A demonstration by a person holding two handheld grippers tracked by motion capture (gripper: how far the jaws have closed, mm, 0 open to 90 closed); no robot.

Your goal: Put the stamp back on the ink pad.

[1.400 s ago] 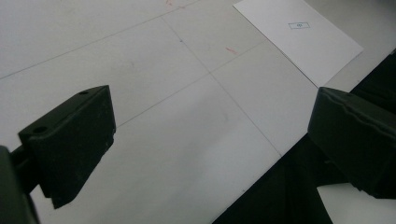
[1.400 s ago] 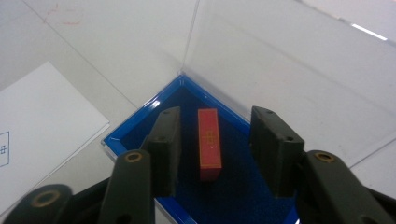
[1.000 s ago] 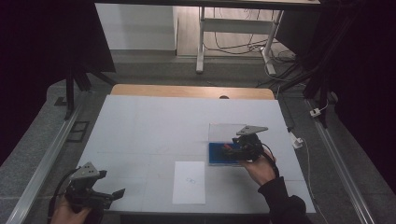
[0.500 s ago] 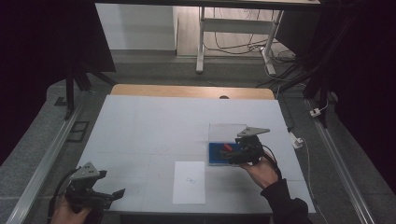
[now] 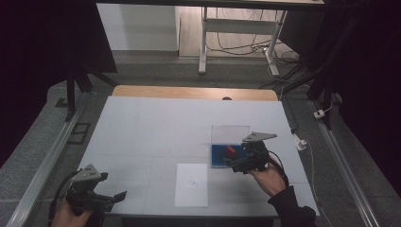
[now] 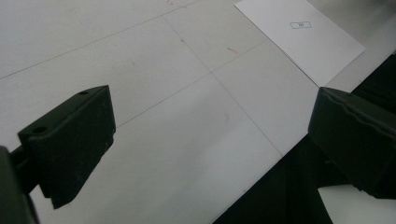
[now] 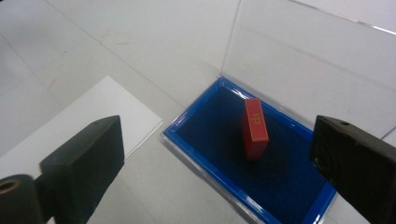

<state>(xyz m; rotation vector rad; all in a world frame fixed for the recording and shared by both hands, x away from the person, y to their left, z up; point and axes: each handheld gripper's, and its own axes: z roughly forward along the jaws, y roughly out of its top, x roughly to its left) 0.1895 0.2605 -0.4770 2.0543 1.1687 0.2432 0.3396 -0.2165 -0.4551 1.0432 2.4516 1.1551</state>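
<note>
A small red block (image 7: pixel 255 128) with gold markings stands on edge in a shallow blue-lined box (image 7: pixel 219 154) whose clear lid (image 7: pixel 308 51) is raised behind it. In the high view the blue box (image 5: pixel 220 156) lies right of centre on the white table, the red block (image 5: pixel 231 150) inside it. My right gripper (image 5: pixel 232 164) hovers open at the box's right near corner, nothing between its fingers. My left gripper (image 5: pixel 113 198) is open at the table's front left corner, holding nothing. A white card (image 5: pixel 191 184) with a small printed mark lies near the front edge.
The white card (image 6: pixel 301 35) lies ahead of the left gripper, and the white card (image 7: pixel 70 126) sits just left of the blue box. The table's front edge (image 6: pixel 261 182) drops to dark floor. A wooden strip (image 5: pixel 194 92) runs along the far edge.
My right gripper has drawn back toward the near side of the box, away from the red block. The left gripper has stayed where it was.
</note>
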